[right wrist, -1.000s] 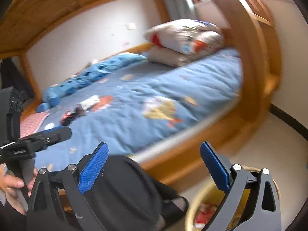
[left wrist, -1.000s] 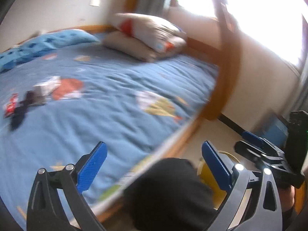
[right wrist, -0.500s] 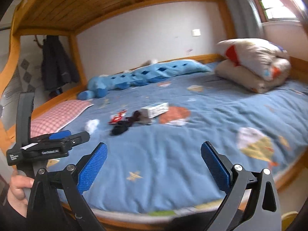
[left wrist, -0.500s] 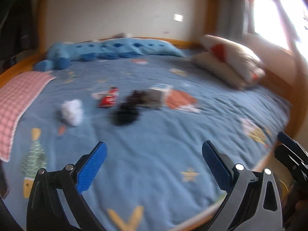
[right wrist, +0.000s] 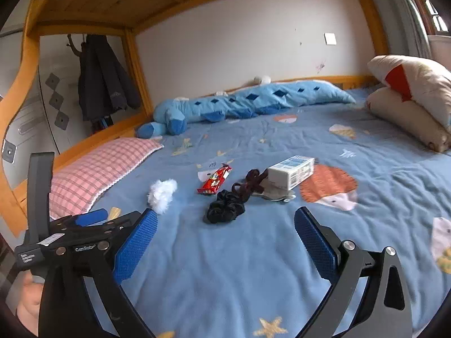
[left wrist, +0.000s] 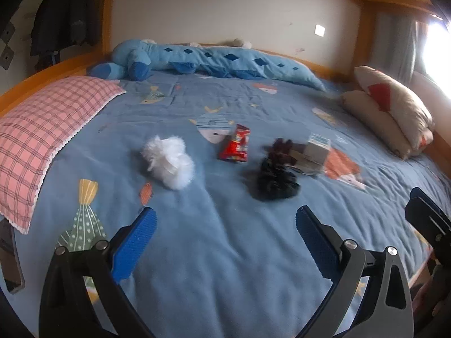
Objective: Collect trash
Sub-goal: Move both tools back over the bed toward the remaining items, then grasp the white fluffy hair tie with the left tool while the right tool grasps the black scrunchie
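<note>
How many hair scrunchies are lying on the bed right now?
2. The black scrunchie lies nearest the tools, mid-bed. The dark red scrunchie sits just behind it, touching it, beside the white box. Others could be hidden under the box.

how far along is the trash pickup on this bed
Nothing looks collected yet. Both the left gripper and right gripper are open and empty above the blue bedspread. Left to pick up: the white crumpled wad, the red snack wrapper and the small white box. The black scrunchie and dark hair tie beside them may not be trash.
</note>
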Tool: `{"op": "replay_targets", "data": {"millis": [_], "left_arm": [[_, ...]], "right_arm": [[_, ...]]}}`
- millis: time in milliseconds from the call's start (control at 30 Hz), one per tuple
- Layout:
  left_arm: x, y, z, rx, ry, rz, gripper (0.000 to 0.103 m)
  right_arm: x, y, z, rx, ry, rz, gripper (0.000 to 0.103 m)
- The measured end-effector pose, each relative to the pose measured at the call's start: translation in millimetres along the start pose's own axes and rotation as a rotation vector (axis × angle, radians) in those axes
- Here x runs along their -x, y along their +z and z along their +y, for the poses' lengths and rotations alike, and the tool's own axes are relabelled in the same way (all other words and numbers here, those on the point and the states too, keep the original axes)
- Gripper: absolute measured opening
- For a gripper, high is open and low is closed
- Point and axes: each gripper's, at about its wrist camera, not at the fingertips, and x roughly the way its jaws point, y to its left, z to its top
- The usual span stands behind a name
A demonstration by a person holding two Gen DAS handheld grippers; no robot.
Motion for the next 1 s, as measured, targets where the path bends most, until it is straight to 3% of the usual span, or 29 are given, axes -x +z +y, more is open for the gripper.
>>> {"op": "replay_targets", "data": {"millis": [433, 867, 933, 1000], "left_arm": [[-91.7, 36.7, 45.3, 0.066, 0.053, 0.09, 0.099], [-179.6, 54.9, 71.1, 0.133, 0.053, 0.177, 0.098], [-192.9, 57.1, 74.7, 0.155, 0.055, 0.193, 0.092], [-201.0, 59.3, 75.7, 0.156, 0.079, 0.2, 0.072]], "right_arm": [[-99.5, 6.2, -2.8, -0.031, 0.003, 0.126, 0.094], [-155.4, 7.4, -16.9, -0.046, -0.004, 0.2, 0.094], [-160.1, 6.1, -17.7, -0.044, -0.005, 0.213, 0.094], [-163.2, 4.6, -19.0, -0.047, -0.007, 0.221, 0.094]]}}
